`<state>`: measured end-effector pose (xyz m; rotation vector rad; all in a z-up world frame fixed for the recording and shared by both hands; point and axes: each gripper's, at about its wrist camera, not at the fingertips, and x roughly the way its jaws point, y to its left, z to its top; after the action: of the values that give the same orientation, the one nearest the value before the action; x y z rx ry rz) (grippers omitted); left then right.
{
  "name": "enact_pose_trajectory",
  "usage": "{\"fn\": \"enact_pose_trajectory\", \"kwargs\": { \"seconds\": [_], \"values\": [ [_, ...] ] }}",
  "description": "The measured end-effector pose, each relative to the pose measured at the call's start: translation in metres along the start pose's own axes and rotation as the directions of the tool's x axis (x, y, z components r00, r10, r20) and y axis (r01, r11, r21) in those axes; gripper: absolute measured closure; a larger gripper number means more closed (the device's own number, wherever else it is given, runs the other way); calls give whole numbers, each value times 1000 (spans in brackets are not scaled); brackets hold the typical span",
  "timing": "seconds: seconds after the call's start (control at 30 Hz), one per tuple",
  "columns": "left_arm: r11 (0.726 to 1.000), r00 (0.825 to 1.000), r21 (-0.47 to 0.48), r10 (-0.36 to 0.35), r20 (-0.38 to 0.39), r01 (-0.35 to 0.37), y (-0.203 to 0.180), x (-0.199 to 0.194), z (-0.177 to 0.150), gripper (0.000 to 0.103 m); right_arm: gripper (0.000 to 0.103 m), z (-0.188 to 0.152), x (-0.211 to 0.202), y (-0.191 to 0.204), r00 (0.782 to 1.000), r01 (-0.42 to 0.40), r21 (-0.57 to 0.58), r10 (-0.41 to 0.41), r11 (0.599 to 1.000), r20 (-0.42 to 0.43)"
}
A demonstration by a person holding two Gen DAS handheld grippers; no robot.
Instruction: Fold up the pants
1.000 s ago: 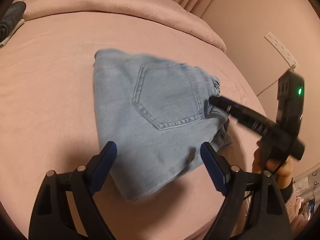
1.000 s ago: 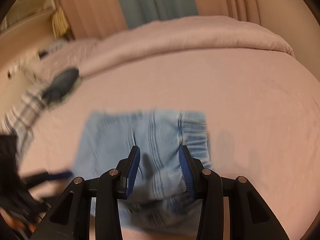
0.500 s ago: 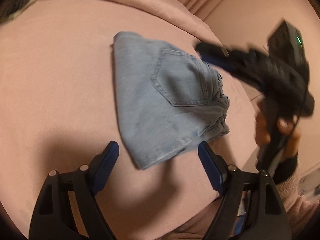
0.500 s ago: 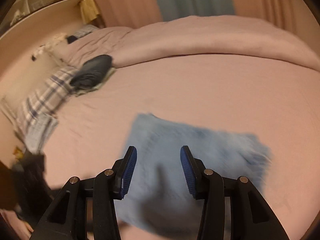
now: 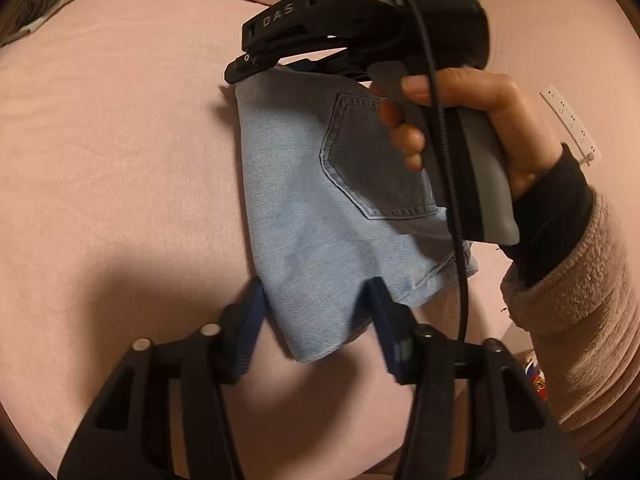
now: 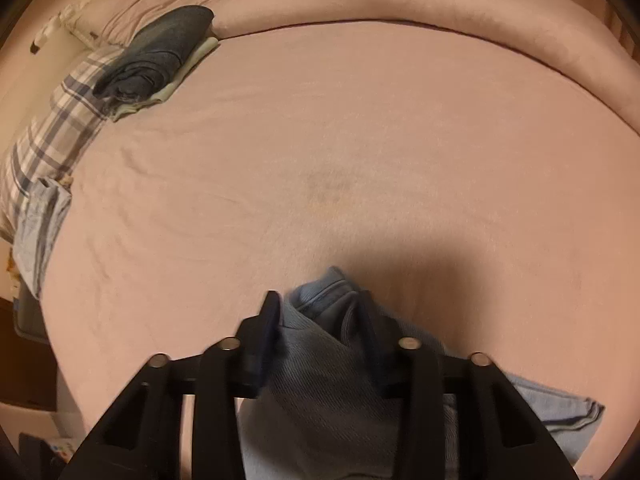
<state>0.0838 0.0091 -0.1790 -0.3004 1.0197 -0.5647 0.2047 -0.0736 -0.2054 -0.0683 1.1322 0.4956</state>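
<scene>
Folded light-blue denim pants (image 5: 304,200) lie on the pink bed sheet (image 5: 120,160), back pocket up. My left gripper (image 5: 316,304) straddles their near corner. Its jaws are closing, the cloth lies flat between the pads and shows no bunching. My right gripper (image 5: 240,58), held by a hand (image 5: 472,120), reaches over the pants to their far corner. In the right wrist view the right gripper (image 6: 320,304) is closing, and the pants (image 6: 312,364) rise in a bunched ridge pinched between its pads.
A dark folded garment (image 6: 160,56) on pale cloth and a plaid pillow (image 6: 48,136) lie at the bed's far left. A rolled pink duvet (image 6: 440,4) lines the far side. A pink fleece sleeve (image 5: 580,300) fills the right; a power strip (image 5: 572,124) hangs on the wall.
The right gripper swung from the pants' right side across to their far corner and pinched the cloth. The left gripper's jaws narrowed around the near corner.
</scene>
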Motion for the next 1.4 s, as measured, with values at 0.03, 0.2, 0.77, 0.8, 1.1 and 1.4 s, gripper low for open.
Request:
{"fn": "enact_pose_trajectory", "kwargs": {
  "seconds": [0.03,0.2,0.77,0.8,1.1,1.4],
  "values": [
    [1000,1000,5,0,4,-1,0,1,1,59,70,0,0,-1,1000,-3,9,3,1000,5],
    [1000,1000,29,3,16,-3,-7,-2,-4,64,75,1,6,-13,1000,-26,81,25,996,7],
    [999,999,2,-35,-9,35,-7,-10,-7,56,75,-18,-83,-87,934,-198,292,89,936,347],
    [999,999,-3,-36,4,36,-7,-12,-4,53,74,-28,-99,-90,928,-178,276,68,944,367],
    [997,996,65,-40,80,34,-23,-20,33,47,68,-113,-155,-98,909,21,253,-124,967,398],
    [980,999,197,-17,34,10,-44,10,40,47,68,-162,-144,-73,879,226,198,-287,954,381]
  ]
}}
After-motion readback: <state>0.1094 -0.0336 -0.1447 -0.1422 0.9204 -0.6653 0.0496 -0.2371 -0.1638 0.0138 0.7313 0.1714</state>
